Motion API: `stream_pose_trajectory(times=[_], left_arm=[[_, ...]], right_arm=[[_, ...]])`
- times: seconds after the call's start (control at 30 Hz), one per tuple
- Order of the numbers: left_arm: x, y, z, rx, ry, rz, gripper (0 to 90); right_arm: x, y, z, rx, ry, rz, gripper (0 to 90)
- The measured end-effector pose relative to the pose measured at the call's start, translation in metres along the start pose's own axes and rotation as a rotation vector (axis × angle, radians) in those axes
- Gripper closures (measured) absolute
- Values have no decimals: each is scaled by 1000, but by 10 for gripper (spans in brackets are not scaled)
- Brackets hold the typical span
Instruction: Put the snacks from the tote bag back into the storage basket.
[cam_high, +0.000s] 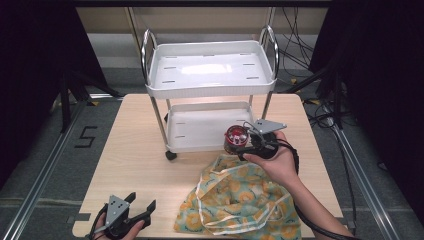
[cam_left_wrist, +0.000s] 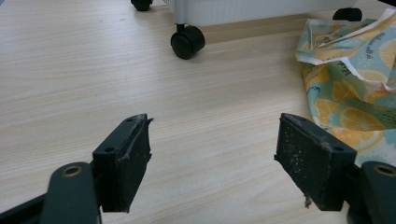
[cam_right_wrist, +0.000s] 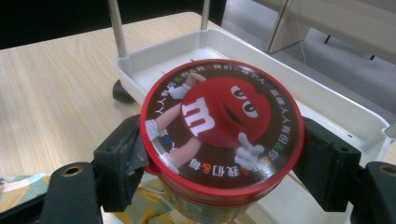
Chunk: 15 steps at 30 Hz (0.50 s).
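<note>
My right gripper (cam_high: 243, 143) is shut on a round candy jar (cam_high: 235, 138) with a red lid, held upright just in front of the white cart's lower tray (cam_high: 200, 125). In the right gripper view the lid (cam_right_wrist: 222, 126) carries a red cartoon candy figure, and both pads (cam_right_wrist: 122, 161) press the jar's rim from the sides. A yellow and teal lemon-print cloth bag (cam_high: 240, 200) lies crumpled on the table under that hand. My left gripper (cam_high: 141, 204) rests at the table's near left edge, open with nothing between its pads (cam_left_wrist: 126, 161).
A white two-tier wheeled cart (cam_high: 210, 70) stands on the wooden table (cam_high: 135, 150), its top tray bare. One black caster (cam_left_wrist: 187, 41) sits ahead of the left gripper, with the cloth bag (cam_left_wrist: 350, 70) to its right. Cables and dark curtains surround the table.
</note>
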<state>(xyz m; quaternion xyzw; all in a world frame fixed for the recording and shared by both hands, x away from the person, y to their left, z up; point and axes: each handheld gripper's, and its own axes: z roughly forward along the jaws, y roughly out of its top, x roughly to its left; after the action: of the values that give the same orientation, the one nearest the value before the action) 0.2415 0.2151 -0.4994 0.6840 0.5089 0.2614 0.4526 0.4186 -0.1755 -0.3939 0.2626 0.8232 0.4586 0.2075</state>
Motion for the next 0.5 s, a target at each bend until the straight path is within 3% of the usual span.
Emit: stream_pose_trajectory(times=[0.03, 0.1, 0.13, 0.17, 0.27, 0.43, 0.5], left_arm=[[0, 0, 0, 0, 0, 0, 257], [0, 0, 0, -2, 4, -1, 257], [0, 0, 0, 2, 6, 0, 257], [0, 0, 0, -1, 0, -1, 257], [0, 0, 0, -2, 2, -6, 257], [0, 0, -1, 3, 2, -1, 257], [0, 0, -1, 2, 2, -2, 257]], right_arm=[[2, 0, 0, 5, -4, 25, 260], [1, 2, 1, 2, -3, 2, 261], [4, 3, 2, -5, -7, 21, 260], [2, 4, 2, -3, 2, -5, 260], [6, 6, 4, -4, -1, 17, 261], [6, 10, 7, -15, 3, -26, 261], [7, 11, 8, -11, 8, -10, 260]])
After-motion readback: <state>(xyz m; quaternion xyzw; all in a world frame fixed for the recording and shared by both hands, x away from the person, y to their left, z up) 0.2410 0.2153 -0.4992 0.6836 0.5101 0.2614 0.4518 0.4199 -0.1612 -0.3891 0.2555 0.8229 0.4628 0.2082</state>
